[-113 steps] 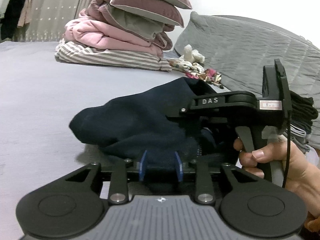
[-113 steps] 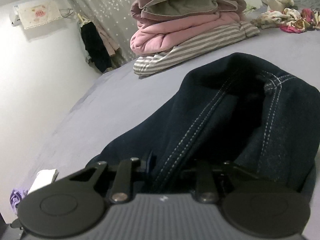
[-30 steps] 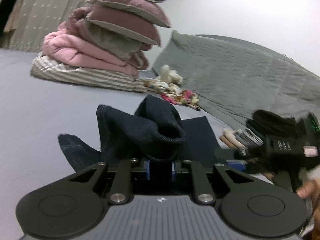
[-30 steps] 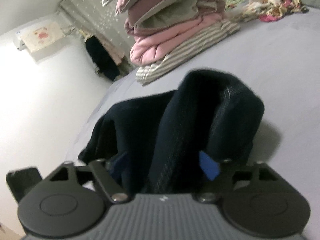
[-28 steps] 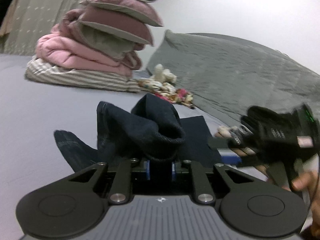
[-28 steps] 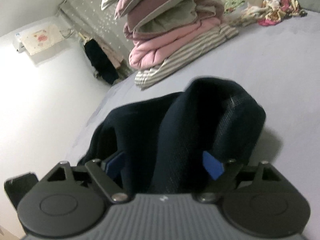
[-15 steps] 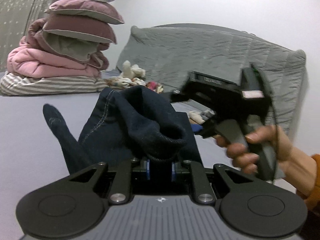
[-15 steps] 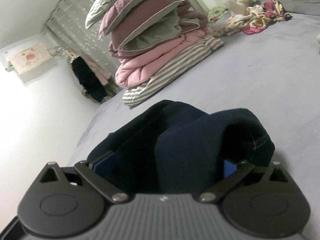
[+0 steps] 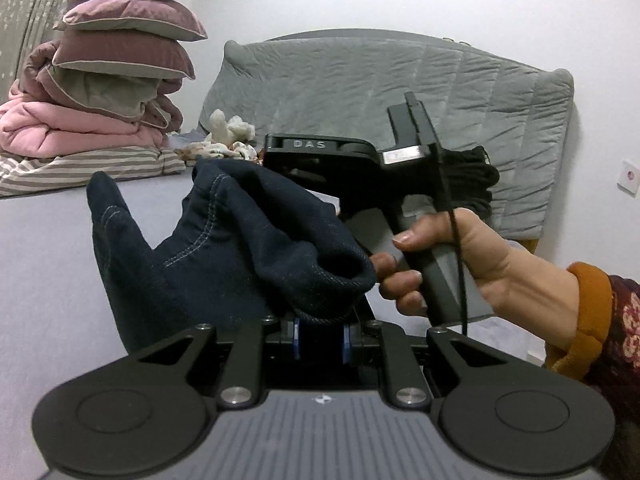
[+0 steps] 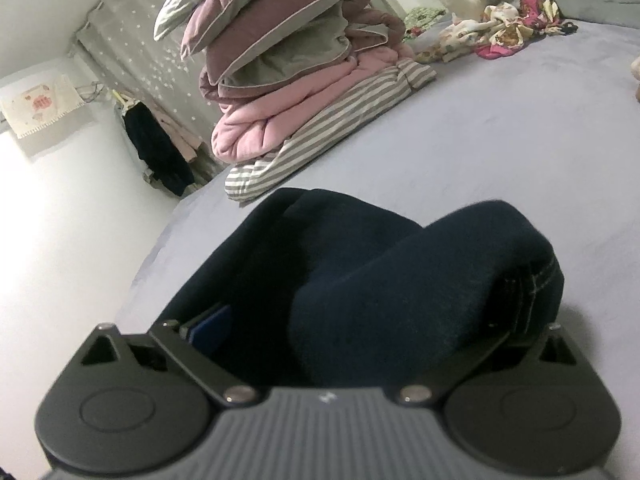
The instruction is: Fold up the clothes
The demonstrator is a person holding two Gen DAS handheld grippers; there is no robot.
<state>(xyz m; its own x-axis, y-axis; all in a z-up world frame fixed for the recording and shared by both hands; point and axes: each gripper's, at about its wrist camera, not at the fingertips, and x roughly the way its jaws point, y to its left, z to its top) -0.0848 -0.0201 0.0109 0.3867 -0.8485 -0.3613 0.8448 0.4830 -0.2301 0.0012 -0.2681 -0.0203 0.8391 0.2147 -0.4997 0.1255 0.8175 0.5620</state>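
A pair of dark navy jeans (image 9: 224, 252) with pale stitching is bunched and lifted off the grey bed. My left gripper (image 9: 319, 338) is shut on a fold of them, blue pads pressed to the cloth. The right gripper shows in the left wrist view (image 9: 360, 184), held by a hand just behind the jeans. In the right wrist view the right gripper (image 10: 360, 320) has its arms spread wide, with the jeans (image 10: 400, 280) bulging between the jaws; one blue pad (image 10: 212, 324) stands clear of the cloth.
A stack of pink and mauve pillows and quilts (image 9: 100, 92) on a striped blanket sits at the back left. Small floral clothes and a plush toy (image 10: 492, 24) lie near a grey quilted headboard (image 9: 400, 92). Dark folded clothes (image 9: 472, 176) sit behind the right gripper.
The right gripper has opened wide and come up close behind the jeans. The left gripper has kept its hold, lifting and turning the jeans toward the headboard.
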